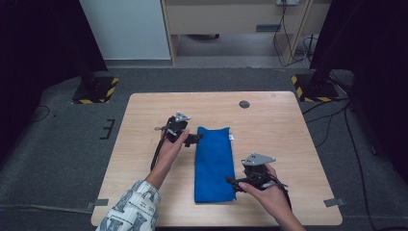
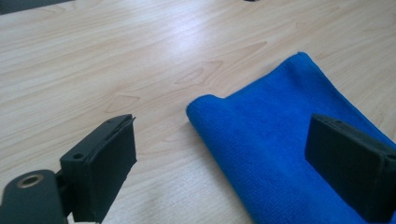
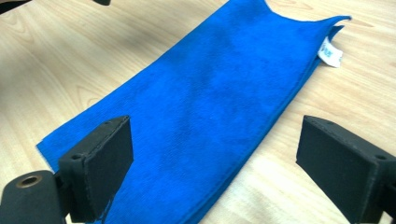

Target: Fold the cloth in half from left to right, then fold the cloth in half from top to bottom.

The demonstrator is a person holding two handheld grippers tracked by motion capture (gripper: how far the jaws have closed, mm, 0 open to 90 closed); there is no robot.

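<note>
I am seeing the folded blue cloth [image 1: 214, 163] lying flat in the middle of the counter [image 1: 144, 115]. My left gripper [image 1: 195, 139] and right gripper [image 1: 233, 181] are holding their jaws wide apart, gripping nothing, at its 2 opposite corners.

The folded terry cloth [image 1: 214, 163] is solid bright blue with a small white label [image 3: 329, 52]. It lies on a pale, wood-grained rectangular table [image 1: 279, 125]. The person's sleeve [image 1: 134, 209] carries a white-and-grey print.

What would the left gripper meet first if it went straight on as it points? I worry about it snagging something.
Probably the blue cloth: the left gripper is open over its folded corner, though its height is unclear.
</note>
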